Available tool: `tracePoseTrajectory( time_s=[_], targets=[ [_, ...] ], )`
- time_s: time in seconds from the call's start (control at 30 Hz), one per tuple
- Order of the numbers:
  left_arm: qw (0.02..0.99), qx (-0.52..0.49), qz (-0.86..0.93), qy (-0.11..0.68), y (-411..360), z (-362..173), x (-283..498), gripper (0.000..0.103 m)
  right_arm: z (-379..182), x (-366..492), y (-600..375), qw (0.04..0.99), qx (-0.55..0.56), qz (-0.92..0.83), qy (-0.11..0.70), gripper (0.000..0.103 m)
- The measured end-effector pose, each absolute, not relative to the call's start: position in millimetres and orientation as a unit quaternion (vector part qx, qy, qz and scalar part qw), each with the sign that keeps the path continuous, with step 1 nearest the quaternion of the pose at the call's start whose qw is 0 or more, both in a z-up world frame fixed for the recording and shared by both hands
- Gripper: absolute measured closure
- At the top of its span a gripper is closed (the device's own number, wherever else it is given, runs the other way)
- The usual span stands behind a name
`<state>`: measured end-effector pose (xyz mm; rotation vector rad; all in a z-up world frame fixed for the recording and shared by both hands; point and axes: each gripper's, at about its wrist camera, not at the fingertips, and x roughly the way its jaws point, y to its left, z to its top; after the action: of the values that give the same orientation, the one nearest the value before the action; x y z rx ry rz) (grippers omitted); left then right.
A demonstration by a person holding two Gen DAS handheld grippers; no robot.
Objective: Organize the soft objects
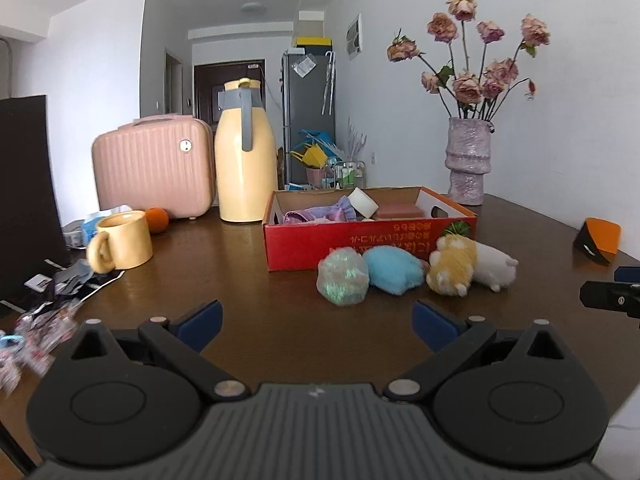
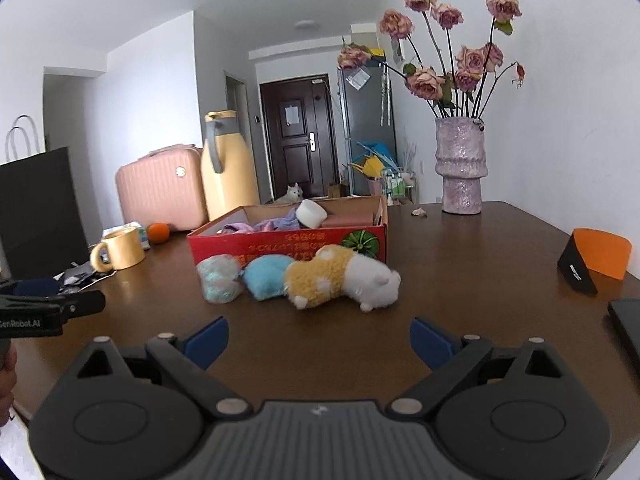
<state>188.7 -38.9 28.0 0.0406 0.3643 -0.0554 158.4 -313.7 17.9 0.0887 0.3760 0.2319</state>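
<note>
Three soft things lie in a row on the dark wooden table in front of a red cardboard box (image 1: 360,246) (image 2: 280,245): a pale green mesh pouf (image 1: 342,276) (image 2: 219,279), a blue plush (image 1: 394,270) (image 2: 266,276) and a yellow-and-white plush animal (image 1: 468,266) (image 2: 344,278). Inside the box are purple cloth (image 1: 320,214) (image 2: 276,224), a white roll (image 1: 362,202) (image 2: 311,213) and a pink block (image 1: 400,211). My left gripper (image 1: 318,326) hangs open and empty just short of the pouf. My right gripper (image 2: 319,340) is open and empty near the plush animal.
A yellow mug (image 1: 120,246) (image 2: 118,254), an orange (image 1: 157,220), a pink case (image 1: 154,168) and a yellow jug (image 1: 245,156) stand at the left. A vase of dried roses (image 1: 468,160) (image 2: 460,166) and an orange-black object (image 1: 598,240) (image 2: 596,266) are on the right. Papers litter the left edge (image 1: 60,284).
</note>
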Motion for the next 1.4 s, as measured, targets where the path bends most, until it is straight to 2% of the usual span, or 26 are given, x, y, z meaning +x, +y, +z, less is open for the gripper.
tracePoseTrajectory(
  time_s=[0.13, 0.23, 0.3, 0.37, 0.4, 0.53, 0.6, 0.67, 0.77, 0.93, 1.1, 1.4],
  targets=[
    [0.980, 0.025, -0.032, 0.194, -43.7, 25.5, 239.4, 0.001, 23.7, 202.0, -317.2, 0.975, 0.038, 0.105, 0.194, 0.011],
    [0.979, 0.025, -0.037, 0.201, -48.9, 22.3, 276.2, 0.007, 26.1, 235.8, -319.6, 0.973, 0.040, 0.099, 0.202, 0.012],
    [0.976, 0.023, -0.043, 0.212, -52.0, 17.9, 302.2, 0.011, 26.7, 257.1, -319.7, 0.972, 0.045, 0.103, 0.206, 0.019],
    [0.972, 0.026, -0.042, 0.230, -57.0, 11.6, 326.8, 0.023, 26.6, 281.2, -316.0, 0.969, 0.054, 0.115, 0.210, 0.034],
    [0.970, 0.028, -0.041, 0.239, -58.1, 8.8, 336.1, 0.025, 26.7, 294.2, -312.3, 0.967, 0.055, 0.127, 0.215, 0.038],
    [0.962, 0.019, -0.049, 0.269, -58.0, -5.3, 368.4, 0.035, 25.2, 355.2, -285.9, 0.954, 0.050, 0.186, 0.228, 0.064],
    [0.957, 0.005, -0.057, 0.285, -55.2, -10.9, 377.6, 0.048, 19.5, 387.4, -269.0, 0.948, 0.039, 0.202, 0.243, 0.070],
    [0.954, -0.001, -0.065, 0.294, -51.7, -15.4, 380.4, 0.059, 8.6, 413.2, -254.5, 0.942, 0.027, 0.203, 0.267, 0.085],
    [0.954, -0.013, -0.064, 0.292, -45.1, -15.4, 381.1, 0.065, -6.7, 426.8, -239.9, 0.941, -0.026, 0.182, 0.285, 0.087],
    [0.953, -0.030, -0.063, 0.295, -39.1, -13.7, 381.3, 0.066, -6.1, 428.9, -240.1, 0.940, -0.068, 0.150, 0.298, 0.087],
    [0.955, -0.028, -0.060, 0.289, -38.2, -11.6, 376.9, 0.066, -7.5, 449.9, -227.2, 0.913, -0.097, 0.175, 0.357, 0.086],
    [0.959, -0.016, -0.062, 0.277, -40.0, -8.4, 371.4, 0.071, -8.7, 472.9, -214.1, 0.882, -0.133, 0.192, 0.409, 0.088]
  ],
)
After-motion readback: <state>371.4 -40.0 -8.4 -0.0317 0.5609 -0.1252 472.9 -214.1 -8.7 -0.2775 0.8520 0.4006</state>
